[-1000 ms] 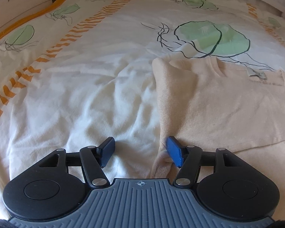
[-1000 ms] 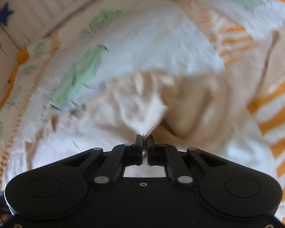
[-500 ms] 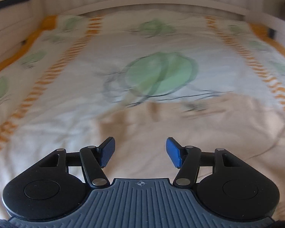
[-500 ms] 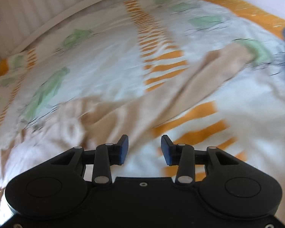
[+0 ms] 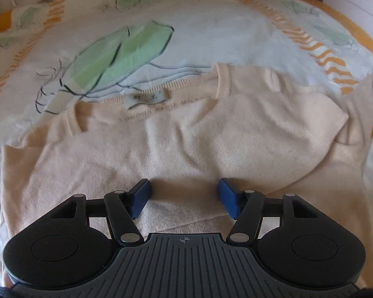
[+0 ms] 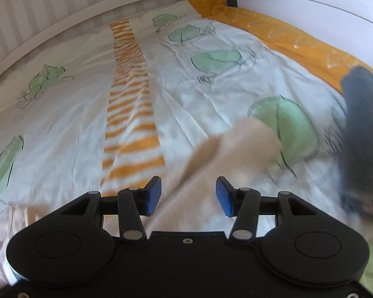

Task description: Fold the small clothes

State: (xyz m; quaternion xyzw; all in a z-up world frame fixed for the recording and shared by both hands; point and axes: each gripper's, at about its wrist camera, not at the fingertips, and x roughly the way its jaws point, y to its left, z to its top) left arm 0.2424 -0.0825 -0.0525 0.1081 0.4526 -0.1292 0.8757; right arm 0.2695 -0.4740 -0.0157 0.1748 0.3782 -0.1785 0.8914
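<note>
A cream knitted sweater (image 5: 186, 136) lies flat on the bed cover, its neck label (image 5: 146, 98) facing up and one side folded in over the body. My left gripper (image 5: 184, 186) hovers over the sweater's chest. Its jaws stand wide and are opening slightly, with nothing pressed between the blue pads (image 5: 141, 196). In the right wrist view the sweater's sleeve (image 6: 236, 149) stretches away across the cover, blurred. My right gripper (image 6: 187, 183) is above the sleeve with its jaws opening. The sleeve runs under the gap and the pads do not press on it.
The bed cover (image 5: 211, 24) is white with green shapes and orange stripes. A white slatted bed frame (image 6: 62, 12) and an orange border (image 6: 286, 37) close off the far sides. A blurred dark grey thing (image 6: 363, 136) lies at the right edge.
The right gripper, shut on sweater fabric a second ago, has opened, let go and swung right along the sleeve. The left gripper moved from the sweater's left edge to over its chest.
</note>
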